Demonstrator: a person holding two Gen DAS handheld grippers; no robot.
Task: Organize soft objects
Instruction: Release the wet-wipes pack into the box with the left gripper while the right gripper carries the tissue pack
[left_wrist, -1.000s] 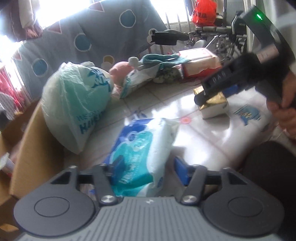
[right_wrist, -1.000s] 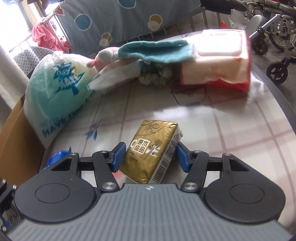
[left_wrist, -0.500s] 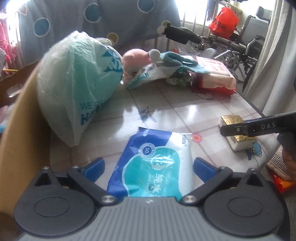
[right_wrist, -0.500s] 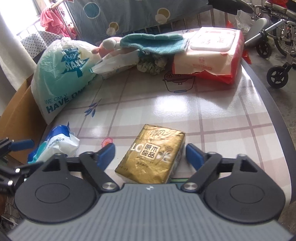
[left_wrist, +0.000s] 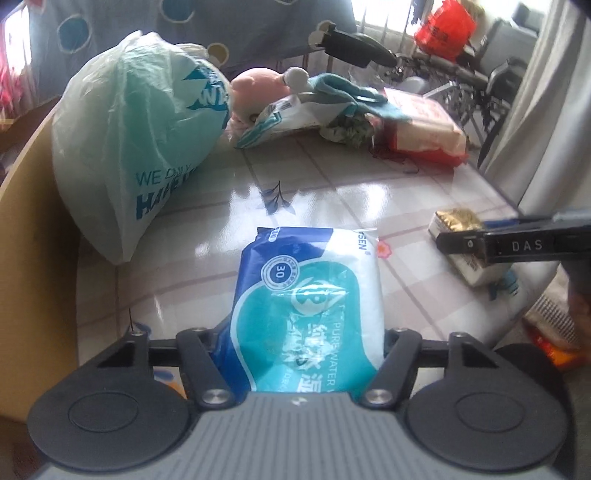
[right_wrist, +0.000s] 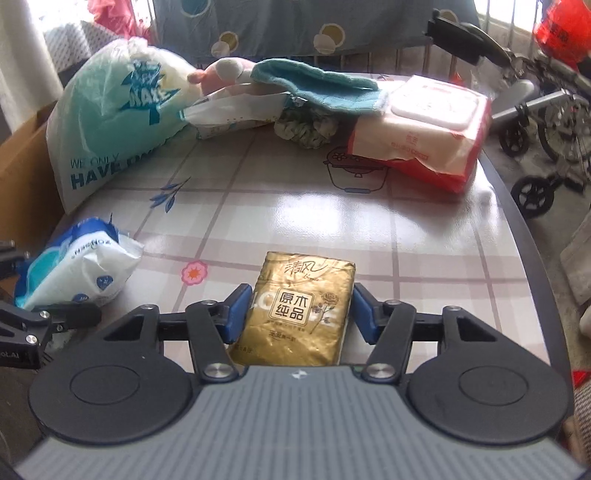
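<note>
A blue and teal wet-wipes pack (left_wrist: 306, 288) lies flat on the checked table (left_wrist: 332, 192). My left gripper (left_wrist: 303, 347) straddles its near end, jaws closing, with both blue pads against the pack's sides. To the right sits a gold tissue pack (right_wrist: 303, 280), flat near the front edge. My right gripper (right_wrist: 301, 310) is closing on it, and its pads touch the pack's two sides. The right gripper (left_wrist: 517, 243) also shows in the left wrist view over the gold tissue pack (left_wrist: 458, 221). In the right wrist view the wet-wipes pack (right_wrist: 81, 266) lies at the far left.
A green-white plastic bag (left_wrist: 136, 147) bulges at the left over a cardboard box (left_wrist: 33, 221). At the back lie a pink plush (left_wrist: 255, 85), a teal towel (right_wrist: 314, 85) and a red-white wipes pack (right_wrist: 421, 129). A wheelchair (right_wrist: 546, 122) stands beyond the table's right edge.
Both grippers let their packs down flat onto the table, spread wide half a second ago, and have now drawn in onto the packs again. The left view rolled level.
</note>
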